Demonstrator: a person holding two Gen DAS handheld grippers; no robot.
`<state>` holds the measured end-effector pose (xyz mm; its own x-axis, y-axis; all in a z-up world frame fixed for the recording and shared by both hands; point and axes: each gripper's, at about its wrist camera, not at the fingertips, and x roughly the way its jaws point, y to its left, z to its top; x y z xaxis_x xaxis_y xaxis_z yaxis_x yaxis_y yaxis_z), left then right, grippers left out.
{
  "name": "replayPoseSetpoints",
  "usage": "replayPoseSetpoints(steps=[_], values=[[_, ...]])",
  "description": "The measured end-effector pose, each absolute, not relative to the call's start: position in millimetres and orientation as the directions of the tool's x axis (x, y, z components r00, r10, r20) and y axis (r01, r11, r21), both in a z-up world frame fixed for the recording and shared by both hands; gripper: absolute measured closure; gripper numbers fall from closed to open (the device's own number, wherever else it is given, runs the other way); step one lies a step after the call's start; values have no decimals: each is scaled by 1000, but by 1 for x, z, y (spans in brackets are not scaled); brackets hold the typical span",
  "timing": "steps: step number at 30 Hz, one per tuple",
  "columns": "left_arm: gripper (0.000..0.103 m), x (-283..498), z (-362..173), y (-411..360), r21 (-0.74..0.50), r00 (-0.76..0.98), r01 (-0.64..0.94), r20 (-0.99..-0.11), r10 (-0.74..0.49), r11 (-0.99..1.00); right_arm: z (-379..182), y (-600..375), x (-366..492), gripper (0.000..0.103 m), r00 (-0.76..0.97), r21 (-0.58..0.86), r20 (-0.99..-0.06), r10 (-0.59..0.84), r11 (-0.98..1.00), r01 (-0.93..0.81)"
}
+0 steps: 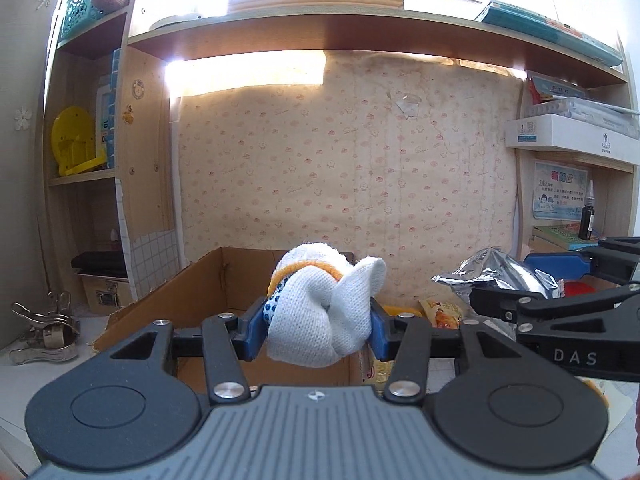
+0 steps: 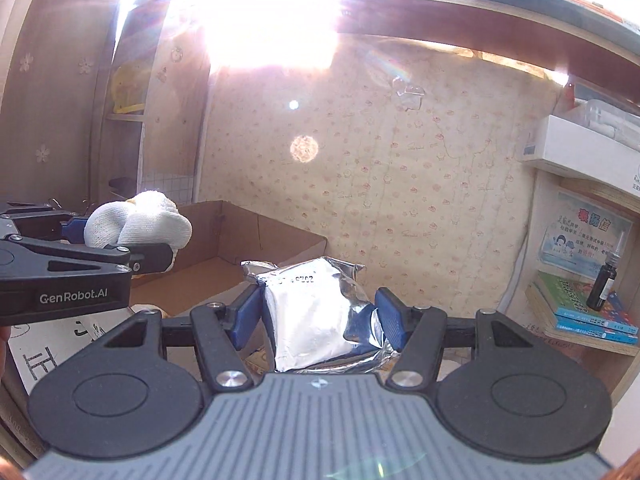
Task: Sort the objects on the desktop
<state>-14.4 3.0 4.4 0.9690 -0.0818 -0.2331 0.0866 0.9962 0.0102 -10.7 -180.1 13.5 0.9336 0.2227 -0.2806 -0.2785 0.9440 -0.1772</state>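
- My left gripper (image 1: pixel 318 330) pinched a bundled white knit glove (image 1: pixel 320 312) with an orange cuff between its blue pads, holding it above the open cardboard box (image 1: pixel 192 292).
- My right gripper (image 2: pixel 320 312) squeezed a crinkled silver foil pouch (image 2: pixel 312 312) between its blue fingers, just right of the box (image 2: pixel 260 236).
- A yellow snack packet (image 1: pixel 442 312) lay beside the box.
- Metal clips (image 1: pixel 48 332) sat at the far left of the desk.
- A dark dropper bottle (image 2: pixel 604 284) stood on stacked books (image 2: pixel 580 312).
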Motion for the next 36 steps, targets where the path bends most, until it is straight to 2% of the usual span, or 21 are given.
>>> replayPoseSetpoints(steps=[15,36], values=[[51,-3,-1,58,10,967,-19,-253,21,1000,21,-110,30,42,892,-159,-288,349,901,-404],[51,13,-11,89,-11,957,-60,-284,54,998,6,-49,80,42,842,-157,-363,398,865,-477]])
